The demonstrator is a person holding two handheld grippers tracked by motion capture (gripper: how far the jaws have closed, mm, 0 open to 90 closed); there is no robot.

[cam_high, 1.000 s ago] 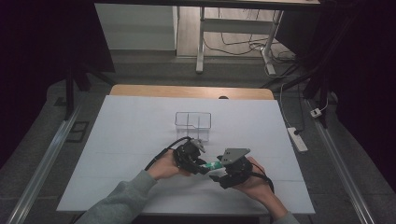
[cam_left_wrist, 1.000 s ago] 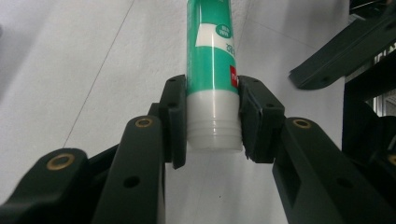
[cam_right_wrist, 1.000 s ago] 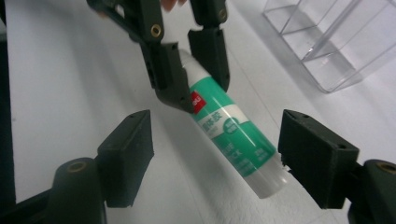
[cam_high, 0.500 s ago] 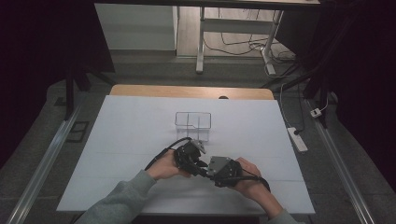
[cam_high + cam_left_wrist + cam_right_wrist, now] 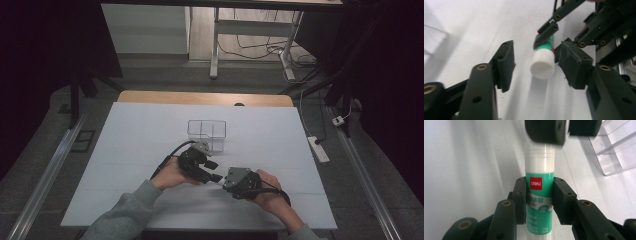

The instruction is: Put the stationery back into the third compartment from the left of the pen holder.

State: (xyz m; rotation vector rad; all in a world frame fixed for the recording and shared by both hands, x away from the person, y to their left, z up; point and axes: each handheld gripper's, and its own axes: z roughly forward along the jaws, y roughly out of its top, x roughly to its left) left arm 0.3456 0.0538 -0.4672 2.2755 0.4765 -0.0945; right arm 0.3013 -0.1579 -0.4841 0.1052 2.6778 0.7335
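Bench (image 5: pixel 125 150): white sheet, a clear plastic organizer (image 5: pixel 207 133) standing at its middle, its visible compartments apparently empty.

Left claw (image 5: pixel 535 67): jaws apart and just been opening, the white cap between them but pads not touching it.

Right claw (image 5: pixel 539 200): jaws just closed, now clamped on the green-labelled body of the glue stick (image 5: pixel 539 195), held near the bench's front edge, cap pointing at the left claw.

Progress, as judged: handover between claws looks complete, right one carrying. Left to do, probably: move the stick to the organizer and release. Cap is on.
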